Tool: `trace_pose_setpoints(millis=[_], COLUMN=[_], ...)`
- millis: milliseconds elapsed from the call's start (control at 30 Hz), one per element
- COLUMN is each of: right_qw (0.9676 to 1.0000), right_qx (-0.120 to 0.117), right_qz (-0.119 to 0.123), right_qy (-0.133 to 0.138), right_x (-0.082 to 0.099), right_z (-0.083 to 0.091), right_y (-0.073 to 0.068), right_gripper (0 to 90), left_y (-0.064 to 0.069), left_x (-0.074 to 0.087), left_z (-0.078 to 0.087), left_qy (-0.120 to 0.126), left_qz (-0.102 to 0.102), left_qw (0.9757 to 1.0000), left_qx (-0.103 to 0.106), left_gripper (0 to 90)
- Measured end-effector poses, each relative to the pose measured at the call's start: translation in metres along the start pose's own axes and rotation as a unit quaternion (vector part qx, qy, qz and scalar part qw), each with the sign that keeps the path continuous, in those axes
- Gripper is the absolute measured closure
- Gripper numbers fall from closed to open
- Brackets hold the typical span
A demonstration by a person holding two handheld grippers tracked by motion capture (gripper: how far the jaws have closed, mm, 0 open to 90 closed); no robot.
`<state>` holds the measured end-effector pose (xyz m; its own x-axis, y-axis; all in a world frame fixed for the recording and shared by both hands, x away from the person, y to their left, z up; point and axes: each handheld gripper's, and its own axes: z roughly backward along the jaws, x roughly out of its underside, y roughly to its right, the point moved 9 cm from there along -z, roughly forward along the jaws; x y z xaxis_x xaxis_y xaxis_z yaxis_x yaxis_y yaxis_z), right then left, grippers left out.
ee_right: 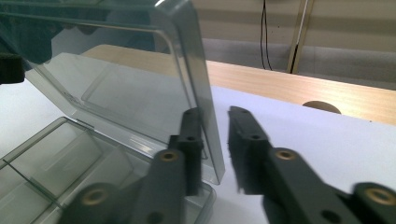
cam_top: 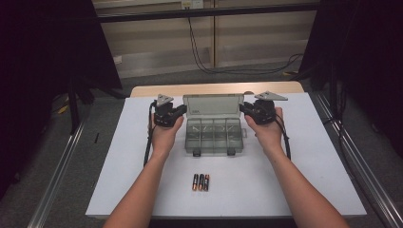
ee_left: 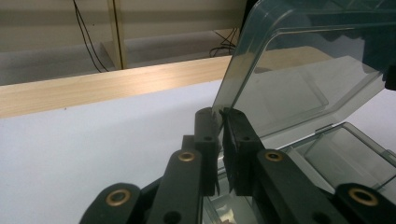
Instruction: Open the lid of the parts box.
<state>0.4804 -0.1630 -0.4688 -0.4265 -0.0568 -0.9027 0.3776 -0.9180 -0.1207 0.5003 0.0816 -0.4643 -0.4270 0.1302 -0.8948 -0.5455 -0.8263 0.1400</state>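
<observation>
While its lid [cam_top: 213, 105] stands upright, box [cam_top: 213, 135] gapes.

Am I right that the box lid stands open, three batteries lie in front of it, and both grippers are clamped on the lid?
Not both. The left gripper is clamped on the lid, but the right gripper view shows the right gripper open around its edge. The batteries lie in front.

— What has the left claw [ee_left: 222, 140] got?
— The raised clear lid [ee_left: 299, 79] of the compartment box [ee_left: 345, 154], its side edge pinched between both jaws, above the white tabletop [ee_left: 93, 149].
</observation>
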Motion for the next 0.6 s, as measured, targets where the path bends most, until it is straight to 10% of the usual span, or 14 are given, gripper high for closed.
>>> trace_pose_setpoints(millis=[600], right_qw=[0.9998], right_qx=[0.015], right_qz=[-0.011], right_qy=[0.004], right_x=[-0.004], right_z=[-0.012], right_y=[0.004], right_gripper=[85.0], left_y=[-0.013], left_x=[0.004], left_z=[-0.022], left_qy=[-0.011], left_qz=[0.020], left_qw=[0.9996], left_qx=[0.017], left_gripper=[77.6])
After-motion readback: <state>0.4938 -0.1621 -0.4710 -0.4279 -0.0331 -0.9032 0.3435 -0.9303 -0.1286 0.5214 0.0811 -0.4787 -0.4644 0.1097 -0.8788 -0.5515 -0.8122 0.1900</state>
